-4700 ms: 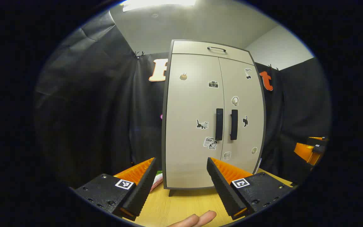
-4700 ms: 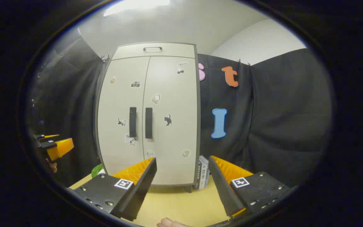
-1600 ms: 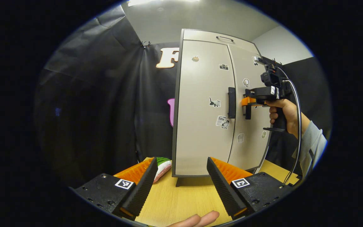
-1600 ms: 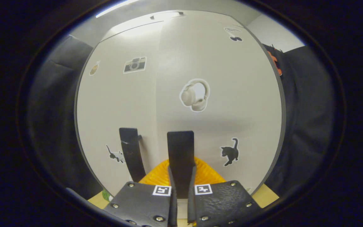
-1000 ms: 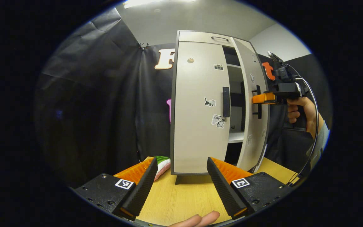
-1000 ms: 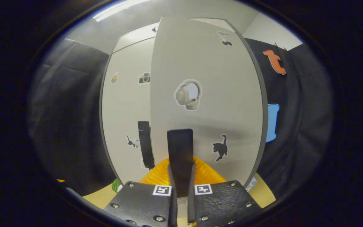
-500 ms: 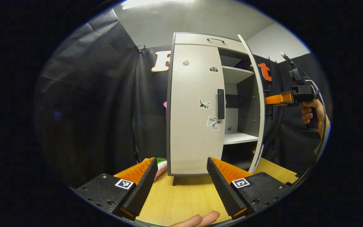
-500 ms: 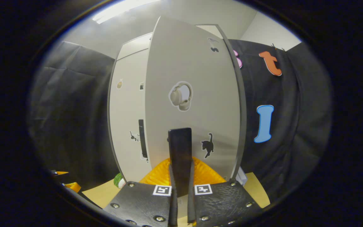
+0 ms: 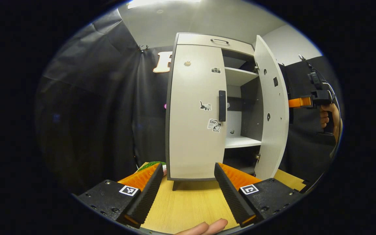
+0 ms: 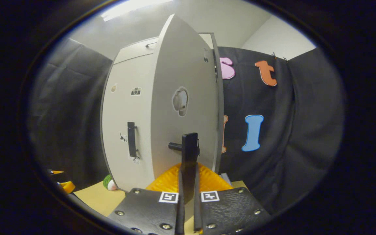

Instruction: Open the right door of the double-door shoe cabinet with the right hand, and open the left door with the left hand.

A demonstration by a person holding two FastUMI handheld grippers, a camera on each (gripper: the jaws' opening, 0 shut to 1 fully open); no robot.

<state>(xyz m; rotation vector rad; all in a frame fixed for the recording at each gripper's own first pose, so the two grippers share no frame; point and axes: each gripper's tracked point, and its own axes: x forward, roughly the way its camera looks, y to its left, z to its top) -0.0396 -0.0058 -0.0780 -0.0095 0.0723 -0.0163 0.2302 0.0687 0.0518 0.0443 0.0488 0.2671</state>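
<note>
Since half a second ago we have swung the right door (image 9: 272,107) wider, so its inner face shows beside the shoe cabinet (image 9: 214,40) on the wooden table (image 9: 188,205). Next comes the left door (image 9: 193,130), closed, its handle (image 9: 222,106) untouched. Our right gripper (image 10: 186,195) is clamped on the right door's handle (image 10: 189,148); our left gripper (image 9: 186,186) hangs spread wide, well short of the cabinet.

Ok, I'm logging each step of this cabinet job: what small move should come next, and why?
Probably bring the left gripper up to the left door's handle. The right door stands swung wide with the right gripper clamped on its handle, while the left door is shut and the left gripper open, low over the table.
</note>
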